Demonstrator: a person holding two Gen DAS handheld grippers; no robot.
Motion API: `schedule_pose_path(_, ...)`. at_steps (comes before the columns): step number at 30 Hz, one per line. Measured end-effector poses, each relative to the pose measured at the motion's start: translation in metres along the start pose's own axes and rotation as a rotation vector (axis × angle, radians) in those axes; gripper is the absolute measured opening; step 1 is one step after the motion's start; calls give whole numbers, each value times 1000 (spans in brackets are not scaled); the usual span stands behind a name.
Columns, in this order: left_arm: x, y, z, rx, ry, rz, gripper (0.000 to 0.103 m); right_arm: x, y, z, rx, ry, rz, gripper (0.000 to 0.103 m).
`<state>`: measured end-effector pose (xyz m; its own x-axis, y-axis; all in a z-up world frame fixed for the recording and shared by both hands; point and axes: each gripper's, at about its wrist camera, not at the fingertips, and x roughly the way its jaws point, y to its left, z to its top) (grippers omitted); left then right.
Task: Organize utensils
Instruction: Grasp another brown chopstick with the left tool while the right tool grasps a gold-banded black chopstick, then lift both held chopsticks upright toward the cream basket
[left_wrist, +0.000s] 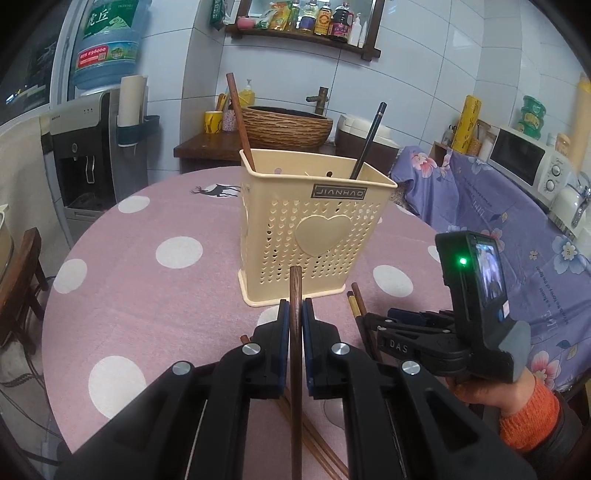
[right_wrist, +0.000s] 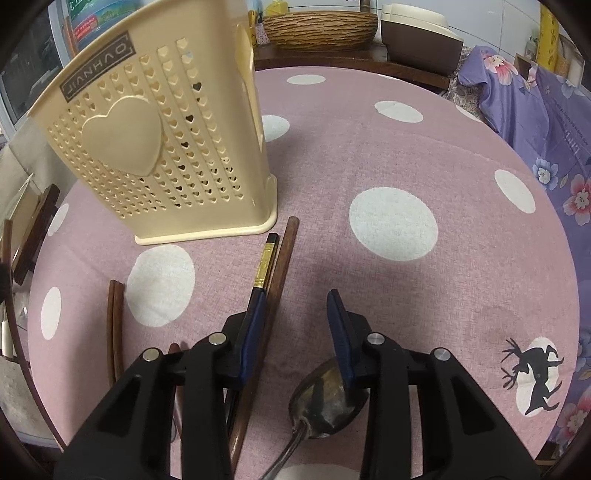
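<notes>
Cream utensil holder (left_wrist: 314, 229): upright on tabletop (left_wrist: 147, 280), two chopsticks inside. Left tongs (left_wrist: 295, 317): clamped on brown chopstick (left_wrist: 295, 291), before holder. Right tongs (right_wrist: 295, 314): spread wide over loose chopsticks (right_wrist: 280, 254) and spoon (right_wrist: 328, 398), near holder's base.

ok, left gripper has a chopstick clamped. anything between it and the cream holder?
Nothing visible. The left gripper is shut on the brown chopstick, and the cream holder stands right ahead on the table with only bare tablecloth between. Two utensils already lean at the holder's ends; its open top looks free in the middle.
</notes>
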<state>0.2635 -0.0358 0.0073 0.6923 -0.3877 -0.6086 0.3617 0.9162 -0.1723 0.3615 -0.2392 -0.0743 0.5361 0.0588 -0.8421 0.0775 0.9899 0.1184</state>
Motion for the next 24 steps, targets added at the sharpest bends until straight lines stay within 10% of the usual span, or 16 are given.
schedule_pose_path(24, -2, 7, 0, -25, -15, -13, 8, 15, -10, 29, 132, -19, 21, 9)
